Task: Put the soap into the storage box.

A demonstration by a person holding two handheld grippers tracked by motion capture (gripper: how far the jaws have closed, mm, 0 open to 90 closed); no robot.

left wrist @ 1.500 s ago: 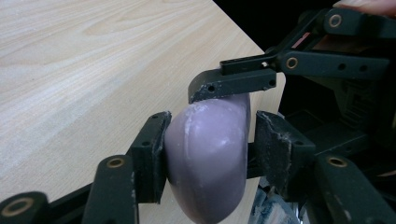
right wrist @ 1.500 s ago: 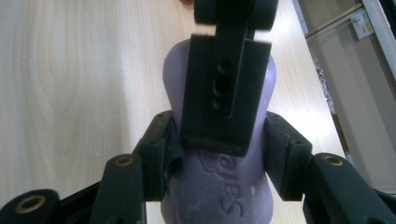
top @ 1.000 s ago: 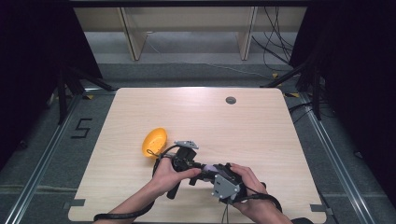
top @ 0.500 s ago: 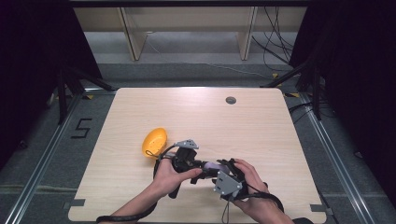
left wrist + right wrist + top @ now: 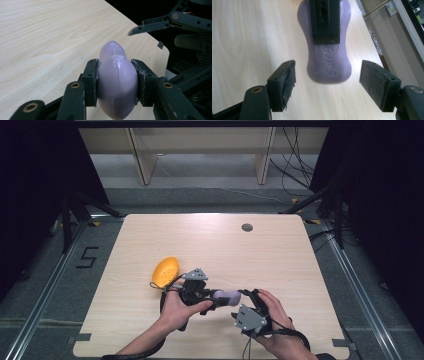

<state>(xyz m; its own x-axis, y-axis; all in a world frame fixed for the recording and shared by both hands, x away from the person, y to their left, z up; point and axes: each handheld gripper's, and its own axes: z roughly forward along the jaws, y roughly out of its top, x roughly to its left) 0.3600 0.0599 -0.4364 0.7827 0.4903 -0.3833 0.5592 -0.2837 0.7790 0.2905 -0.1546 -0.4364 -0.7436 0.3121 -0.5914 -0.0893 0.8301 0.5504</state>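
Pale wood is running under everything you are doing, a table bare but for an orange bowl-like piece lying near your left wrist. Your left gripper is pinching a lilac bar of soap across its waist, both pads pressing flat on its sides, and holding it above the near part of the table with its free end pointing toward your right hand. Your right gripper is standing spread, its pads on either side of that free end and not touching it; raised lettering is showing on the soap's face. You are, I judge, mid hand-over. Next you are needing to slide the right gripper a little further along the soap, close on it squarely, and only then loosen the left, since a smooth bar may squirt out.
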